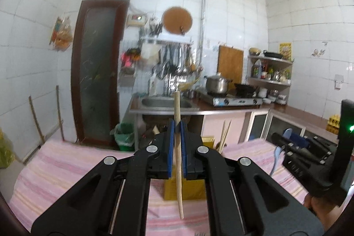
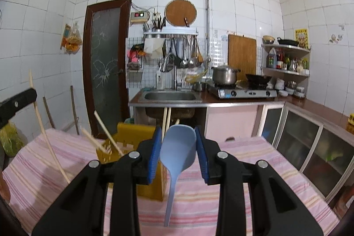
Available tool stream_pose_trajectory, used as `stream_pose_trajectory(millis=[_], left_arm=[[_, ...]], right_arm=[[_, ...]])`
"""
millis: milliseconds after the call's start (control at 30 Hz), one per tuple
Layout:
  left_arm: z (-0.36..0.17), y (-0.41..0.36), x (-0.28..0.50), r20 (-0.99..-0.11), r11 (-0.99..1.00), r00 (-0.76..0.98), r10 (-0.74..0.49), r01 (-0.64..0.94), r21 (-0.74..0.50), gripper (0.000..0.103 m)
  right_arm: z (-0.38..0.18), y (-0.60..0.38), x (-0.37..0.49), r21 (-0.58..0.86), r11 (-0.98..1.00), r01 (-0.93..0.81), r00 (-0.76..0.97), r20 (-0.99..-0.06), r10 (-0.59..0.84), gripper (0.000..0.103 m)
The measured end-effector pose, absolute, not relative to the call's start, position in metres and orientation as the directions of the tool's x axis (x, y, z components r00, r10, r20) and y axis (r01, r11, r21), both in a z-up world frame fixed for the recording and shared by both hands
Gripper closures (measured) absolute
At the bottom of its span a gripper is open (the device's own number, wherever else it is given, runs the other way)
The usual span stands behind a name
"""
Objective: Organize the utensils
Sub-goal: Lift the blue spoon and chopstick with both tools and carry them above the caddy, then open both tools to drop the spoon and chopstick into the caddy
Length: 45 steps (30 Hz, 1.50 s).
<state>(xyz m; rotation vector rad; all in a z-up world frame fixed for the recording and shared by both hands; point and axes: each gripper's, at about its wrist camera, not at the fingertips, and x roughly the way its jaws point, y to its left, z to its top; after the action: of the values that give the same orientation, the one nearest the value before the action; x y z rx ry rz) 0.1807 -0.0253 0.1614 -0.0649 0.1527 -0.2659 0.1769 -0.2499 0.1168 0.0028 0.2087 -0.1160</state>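
Note:
My left gripper (image 1: pixel 177 125) is shut on a wooden chopstick (image 1: pixel 178 156) that stands nearly upright between the blue pads, above a yellow utensil holder (image 1: pixel 188 189) on the pink striped tablecloth. My right gripper (image 2: pixel 177 136) is shut on a light blue spoon (image 2: pixel 178 152), bowl up, handle hanging down, just right of the yellow holder (image 2: pixel 130 143). Several chopsticks (image 2: pixel 104 129) stick out of the holder. The left gripper's chopstick (image 2: pixel 47 138) shows at the left of the right wrist view. The right gripper (image 1: pixel 309 154) with the blue spoon (image 1: pixel 277 158) shows at the right of the left wrist view.
The table carries a pink striped cloth (image 2: pixel 254 160). Beyond it stand a sink counter (image 2: pixel 172 96), a gas stove with a pot (image 2: pixel 225 76) and a wok, corner shelves, and a brown door (image 2: pixel 106 63). Glass-front cabinets (image 2: pixel 309 143) run along the right.

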Motion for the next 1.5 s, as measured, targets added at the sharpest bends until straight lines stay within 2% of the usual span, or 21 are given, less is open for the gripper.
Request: stream_pose_trajectory(millis=[267,500,767,967,1000,1033,1100,1200,1233,1333,1500], left_arm=[[0.216,-0.049,0.227,-0.031,0.962,0.965,-0.262,0.259,-0.084,0.099],[0.195,-0.071,0.29,-0.053,0.973,0.973,-0.226,0.224,-0.048,0.099],[0.134,-0.069,0.338,-0.174,0.978,0.962,-0.209,0.204,-0.042,0.099],[0.122,-0.052,0.341,-0.251,0.974,0.941,-0.226,0.213,-0.08,0.098],[0.123,-0.049,0.339,-0.26,0.973,0.938,-0.228,0.214,-0.082,0.093],[0.126,-0.046,0.337,-0.267,0.974,0.937,-0.224,0.209,-0.084,0.088],[0.135,-0.039,0.326,-0.274,0.978,0.939,-0.207,0.189,-0.091,0.046],[0.151,-0.023,0.3,-0.255,0.98,0.949,-0.187,0.164,-0.11,0.021],[0.154,-0.02,0.292,-0.259,0.981,0.948,-0.183,0.16,-0.111,0.018],[0.161,-0.005,0.266,-0.273,0.982,0.946,-0.175,0.148,-0.117,0.005],[0.149,0.019,0.23,-0.324,0.983,0.932,-0.163,0.126,-0.133,0.005]], right_arm=[[0.169,-0.243,0.214,-0.011,0.995,0.104,0.988,-0.116,-0.104,0.072],[0.177,-0.24,0.264,0.021,0.996,0.087,0.991,-0.099,-0.085,0.072],[0.114,-0.234,0.321,0.005,0.999,0.051,0.968,-0.246,-0.048,0.072],[0.088,-0.239,0.334,-0.001,0.999,0.051,0.927,-0.372,-0.047,0.071],[0.088,-0.24,0.333,0.006,0.999,0.05,0.922,-0.385,-0.044,0.067],[0.09,-0.242,0.33,0.009,0.998,0.058,0.919,-0.391,-0.05,0.054],[0.096,-0.247,0.318,0.007,0.996,0.092,0.915,-0.394,-0.082,0.043],[0.105,-0.252,0.299,0.005,0.994,0.109,0.909,-0.406,-0.098,0.041],[0.109,-0.254,0.288,-0.006,0.992,0.123,0.907,-0.405,-0.114,0.035],[0.111,-0.258,0.259,-0.034,0.988,0.148,0.902,-0.406,-0.149,0.025],[0.099,-0.253,0.217,-0.039,0.986,0.164,0.889,-0.428,-0.165,0.018]])
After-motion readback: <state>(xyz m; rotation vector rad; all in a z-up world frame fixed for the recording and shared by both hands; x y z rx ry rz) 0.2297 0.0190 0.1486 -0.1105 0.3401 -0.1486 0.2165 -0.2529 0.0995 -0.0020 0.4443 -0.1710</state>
